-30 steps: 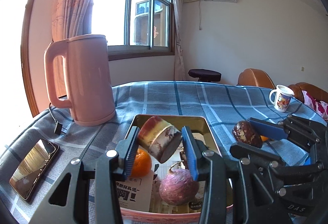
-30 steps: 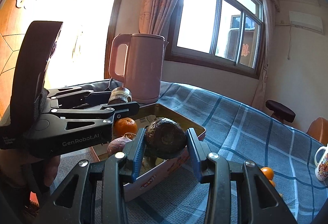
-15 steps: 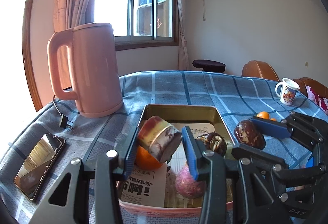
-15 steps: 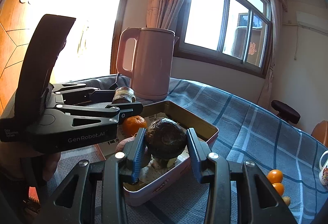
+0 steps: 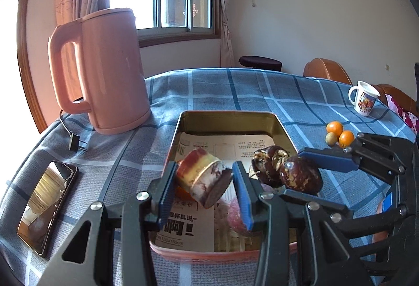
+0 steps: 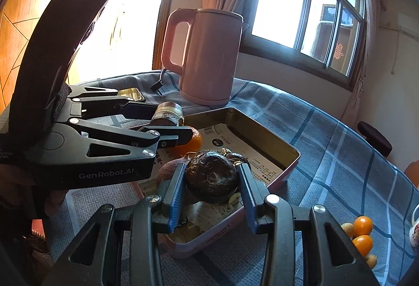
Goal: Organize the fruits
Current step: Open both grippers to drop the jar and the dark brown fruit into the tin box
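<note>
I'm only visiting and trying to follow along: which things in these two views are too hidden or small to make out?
- Left wrist view: the orange in the tin is almost wholly behind the left gripper and its cut chunk.
- Left wrist view: the purple root is half covered by a blue finger.
- Right wrist view: the mug is cut off by the right edge.
- Both views: the print on the paper lining is too small to read.

"GenRobot.AI" is printed on the left claw (image 6: 167, 126); the paper (image 5: 183, 223) reads "150x160cm".
</note>
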{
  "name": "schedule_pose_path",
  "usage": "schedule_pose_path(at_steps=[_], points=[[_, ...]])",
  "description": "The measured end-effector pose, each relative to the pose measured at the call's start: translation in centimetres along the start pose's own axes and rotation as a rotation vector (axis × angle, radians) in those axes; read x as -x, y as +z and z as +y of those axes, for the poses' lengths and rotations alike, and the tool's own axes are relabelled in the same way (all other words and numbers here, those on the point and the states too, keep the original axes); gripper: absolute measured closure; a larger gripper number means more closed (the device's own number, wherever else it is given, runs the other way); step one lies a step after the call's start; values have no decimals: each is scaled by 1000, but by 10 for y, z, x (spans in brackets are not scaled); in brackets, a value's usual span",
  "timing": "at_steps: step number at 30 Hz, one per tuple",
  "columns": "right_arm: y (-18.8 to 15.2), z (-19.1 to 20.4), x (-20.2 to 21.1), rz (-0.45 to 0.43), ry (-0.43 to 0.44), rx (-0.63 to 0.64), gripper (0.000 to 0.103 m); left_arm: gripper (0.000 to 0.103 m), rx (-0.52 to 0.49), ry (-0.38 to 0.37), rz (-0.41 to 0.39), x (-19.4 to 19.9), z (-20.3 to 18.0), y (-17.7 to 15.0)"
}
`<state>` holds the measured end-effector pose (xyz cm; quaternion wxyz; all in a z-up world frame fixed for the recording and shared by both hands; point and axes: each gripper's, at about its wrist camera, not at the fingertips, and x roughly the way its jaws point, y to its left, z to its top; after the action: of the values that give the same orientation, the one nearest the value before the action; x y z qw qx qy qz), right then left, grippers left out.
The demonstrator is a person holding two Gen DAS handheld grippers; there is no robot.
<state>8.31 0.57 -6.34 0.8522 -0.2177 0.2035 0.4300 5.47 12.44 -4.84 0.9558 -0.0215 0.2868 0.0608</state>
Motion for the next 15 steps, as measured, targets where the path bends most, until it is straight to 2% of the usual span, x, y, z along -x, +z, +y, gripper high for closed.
schedule_pose_path(at_steps=[7, 9, 11, 13, 15], points=[[-1, 1, -3, 23, 25, 3, 60, 56, -6, 23, 2, 1, -1, -1], [-1, 2, -1, 15, 18, 7, 55, 48, -16, 37, -4, 3, -4, -1], [-2, 3, 4, 3, -17, 22, 50, 25, -7, 52, -29, 7, -5, -2], [-5, -1, 12, -6, -59, 38, 50, 20, 8, 36, -61, 13, -6, 1], [-8, -12, 26, -21, -94, 36, 50, 19, 12, 20, -87, 19, -12, 4]])
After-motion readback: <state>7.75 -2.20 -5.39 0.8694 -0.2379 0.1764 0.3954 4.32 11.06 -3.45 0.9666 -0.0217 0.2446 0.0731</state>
